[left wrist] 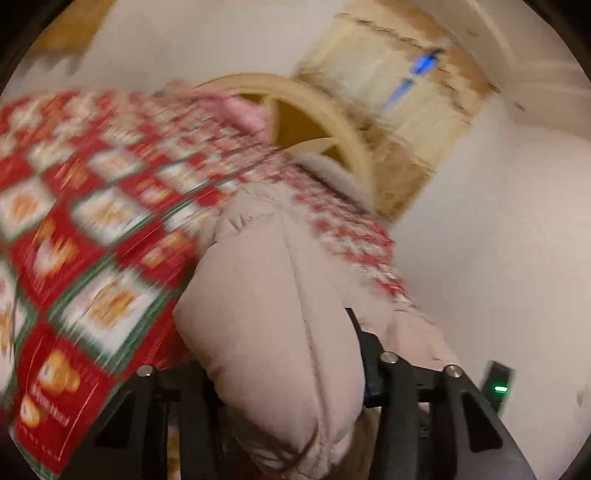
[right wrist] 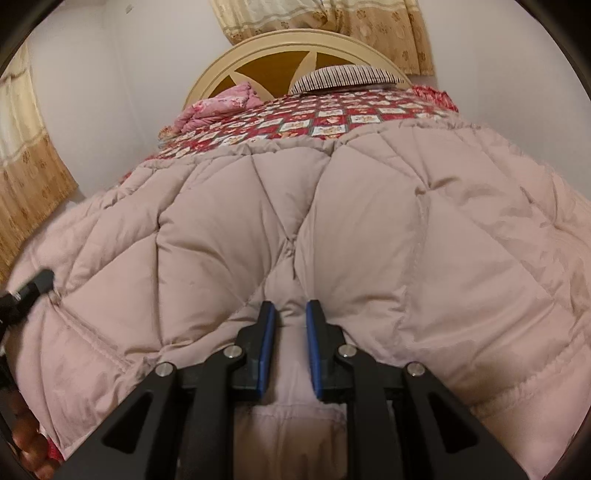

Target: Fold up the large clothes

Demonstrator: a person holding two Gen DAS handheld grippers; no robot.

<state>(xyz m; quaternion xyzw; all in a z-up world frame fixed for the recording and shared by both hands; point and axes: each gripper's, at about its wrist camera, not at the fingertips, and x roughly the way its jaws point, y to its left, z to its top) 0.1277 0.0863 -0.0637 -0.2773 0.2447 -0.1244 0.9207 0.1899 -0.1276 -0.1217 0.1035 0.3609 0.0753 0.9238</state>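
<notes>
A large pale pink quilted down coat (right wrist: 332, 229) lies spread over the bed. My right gripper (right wrist: 290, 314) is shut on a fold of the coat at its near edge, fabric pinched between the blue pads (right wrist: 266, 332). My left gripper (left wrist: 291, 373) is shut on a puffy part of the same coat (left wrist: 273, 295); the fabric bulges between its fingers and hides the left fingertip. The left wrist view is blurred by motion. The left gripper also shows at the left edge of the right wrist view (right wrist: 29, 288).
The bed has a red, white and green patterned bedspread (left wrist: 92, 206), also visible in the right wrist view (right wrist: 314, 118). A cream and brown round headboard (right wrist: 295, 48), a striped pillow (right wrist: 347, 75) and a pink floral blanket (right wrist: 218, 103) are at the far end. Beige curtains (right wrist: 332, 22) hang behind.
</notes>
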